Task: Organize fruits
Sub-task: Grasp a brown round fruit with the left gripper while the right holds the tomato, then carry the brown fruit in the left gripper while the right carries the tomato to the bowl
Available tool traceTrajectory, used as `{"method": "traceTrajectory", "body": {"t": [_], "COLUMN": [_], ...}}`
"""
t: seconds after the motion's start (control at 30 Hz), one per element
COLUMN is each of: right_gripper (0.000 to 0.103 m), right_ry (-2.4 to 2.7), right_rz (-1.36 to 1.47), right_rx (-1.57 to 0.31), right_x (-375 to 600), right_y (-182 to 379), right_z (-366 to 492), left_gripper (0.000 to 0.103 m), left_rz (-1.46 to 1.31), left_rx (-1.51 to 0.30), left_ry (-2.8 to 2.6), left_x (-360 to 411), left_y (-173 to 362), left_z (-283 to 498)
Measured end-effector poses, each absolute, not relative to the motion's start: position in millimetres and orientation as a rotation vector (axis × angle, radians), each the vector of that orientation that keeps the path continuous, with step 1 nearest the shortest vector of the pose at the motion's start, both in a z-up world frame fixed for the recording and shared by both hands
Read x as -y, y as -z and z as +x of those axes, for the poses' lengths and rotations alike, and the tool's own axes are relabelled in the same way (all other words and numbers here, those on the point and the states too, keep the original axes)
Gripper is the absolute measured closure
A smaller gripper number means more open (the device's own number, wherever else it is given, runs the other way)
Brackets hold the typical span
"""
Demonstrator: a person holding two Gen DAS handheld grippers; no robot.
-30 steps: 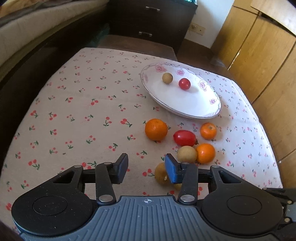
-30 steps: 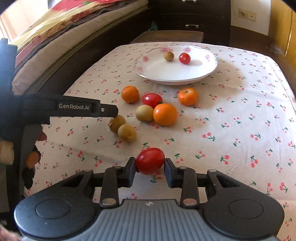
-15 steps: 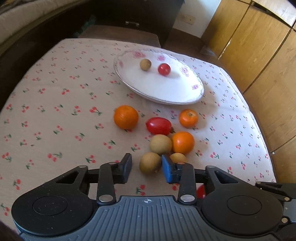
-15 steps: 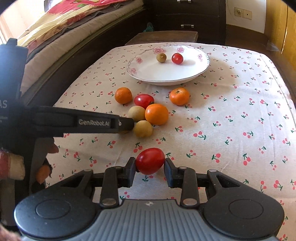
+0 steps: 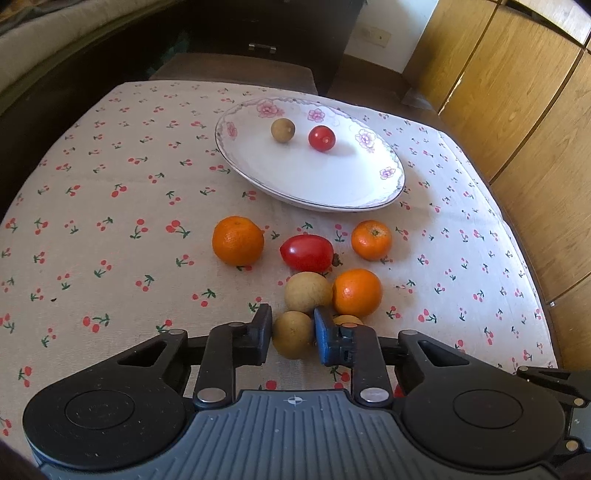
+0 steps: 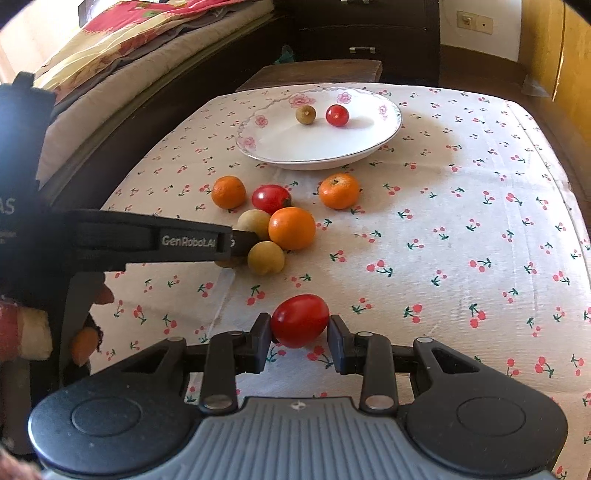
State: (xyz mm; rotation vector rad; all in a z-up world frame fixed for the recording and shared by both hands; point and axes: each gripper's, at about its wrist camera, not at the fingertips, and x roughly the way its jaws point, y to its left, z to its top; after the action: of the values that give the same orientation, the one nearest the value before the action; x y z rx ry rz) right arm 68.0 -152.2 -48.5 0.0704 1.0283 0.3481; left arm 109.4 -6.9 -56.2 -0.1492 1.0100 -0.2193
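My left gripper point(image 5: 291, 338) is open, its jaws on either side of a tan round fruit point(image 5: 293, 334) on the cloth, not closed on it. Beyond it lie another tan fruit point(image 5: 308, 292), oranges point(image 5: 238, 240) point(image 5: 357, 292) point(image 5: 371, 240) and a red tomato point(image 5: 307, 253). A white flowered plate point(image 5: 314, 177) holds a small tan fruit point(image 5: 283, 129) and a cherry tomato point(image 5: 321, 138). My right gripper point(image 6: 299, 336) is shut on a red tomato point(image 6: 300, 325), held above the cloth near the front. The left gripper point(image 6: 242, 242) also shows in the right wrist view.
The table has a cherry-print cloth point(image 5: 110, 221). A bed point(image 6: 122, 62) runs along the left, a dark drawer cabinet point(image 6: 362, 33) and low stool point(image 6: 314, 72) stand behind, wooden cupboards point(image 5: 517, 110) on the right.
My left gripper moved forward and down onto the fruit cluster, so the tan fruit now sits between its jaws. My right gripper kept hold of the red tomato and barely moved.
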Motion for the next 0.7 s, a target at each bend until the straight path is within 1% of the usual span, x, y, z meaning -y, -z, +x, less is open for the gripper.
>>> {"method": "traceTrajectory", "body": {"t": [0.47,0.7], "right_gripper": [0.069,0.069], "right_ry": [-0.324,-0.328], "right_rz": [0.054,0.054], "right_rx": [-1.032,-1.039], "right_x": [156,157], "right_y": [50,54], "right_z": [69,72], "left_gripper": [0.071,0.067], "left_rz": [-0.103,-0.061], "left_rx": [-1.018,-1.008], "left_ry": [0.233,0.234], "left_x": [4,10], "left_y": [53,56], "left_z": [91,88]}}
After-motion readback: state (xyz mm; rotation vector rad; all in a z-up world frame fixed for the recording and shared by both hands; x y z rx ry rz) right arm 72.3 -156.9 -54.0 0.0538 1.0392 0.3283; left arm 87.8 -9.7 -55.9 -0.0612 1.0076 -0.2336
